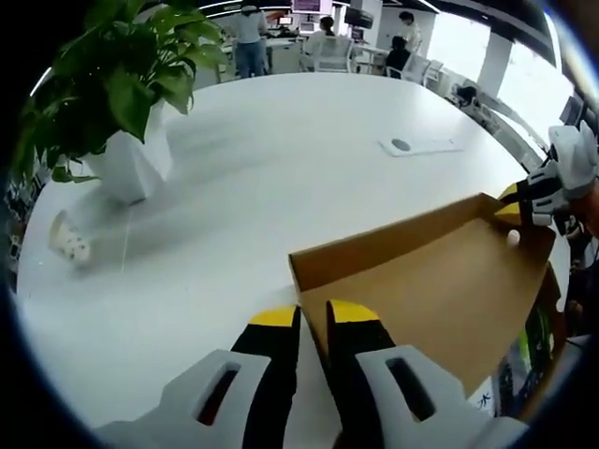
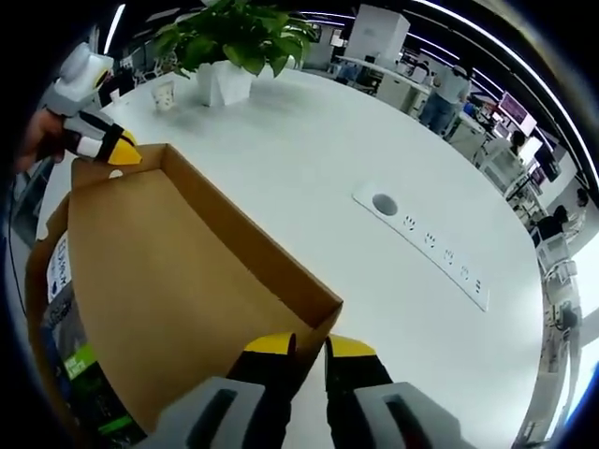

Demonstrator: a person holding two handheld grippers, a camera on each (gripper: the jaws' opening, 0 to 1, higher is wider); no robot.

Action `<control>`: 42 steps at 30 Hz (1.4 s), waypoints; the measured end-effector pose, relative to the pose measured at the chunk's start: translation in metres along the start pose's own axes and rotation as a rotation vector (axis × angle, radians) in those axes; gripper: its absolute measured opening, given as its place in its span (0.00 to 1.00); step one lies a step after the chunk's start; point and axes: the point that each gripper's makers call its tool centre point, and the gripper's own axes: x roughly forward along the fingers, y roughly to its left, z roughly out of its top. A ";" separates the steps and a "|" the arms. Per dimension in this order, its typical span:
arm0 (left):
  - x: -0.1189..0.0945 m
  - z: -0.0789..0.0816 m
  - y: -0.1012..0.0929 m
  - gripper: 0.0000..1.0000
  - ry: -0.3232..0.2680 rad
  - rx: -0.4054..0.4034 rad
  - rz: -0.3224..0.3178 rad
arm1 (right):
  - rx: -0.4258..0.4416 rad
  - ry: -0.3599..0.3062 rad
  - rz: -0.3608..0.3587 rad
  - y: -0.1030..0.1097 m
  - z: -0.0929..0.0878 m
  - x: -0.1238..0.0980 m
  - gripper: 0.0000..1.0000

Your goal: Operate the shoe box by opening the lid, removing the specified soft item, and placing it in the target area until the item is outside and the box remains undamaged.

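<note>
Left gripper view: my left tool (image 1: 314,323) pinches one corner of the lid (image 1: 440,299); my right tool (image 2: 311,353) pinches the other, I think. The box lies beneath. Uneven lifting could tear it.

Open-plan office with a large white counter in the foreground

The round white counter (image 1: 281,178) carries a leafy green plant in a white angular pot (image 1: 126,164), a small patterned paper cup (image 1: 70,238) near it, and a flush white power strip with a round socket (image 2: 421,243) set into the surface. Beyond the counter stand desks with monitors (image 1: 309,7), white chairs (image 1: 332,51) and several people. Long ceiling light strips (image 2: 487,47) run overhead, and bright windows (image 1: 524,84) line one side
</note>
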 end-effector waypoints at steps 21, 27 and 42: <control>-0.013 0.029 -0.006 0.18 -0.127 0.026 -0.009 | -0.020 -0.051 -0.036 -0.003 0.008 -0.014 0.21; -0.022 0.039 -0.008 0.20 -0.172 0.040 -0.002 | -0.026 -0.094 -0.041 -0.004 0.016 -0.022 0.22; -0.066 0.045 -0.021 0.24 -0.254 0.069 -0.009 | -0.001 -0.259 -0.026 -0.002 0.032 -0.063 0.24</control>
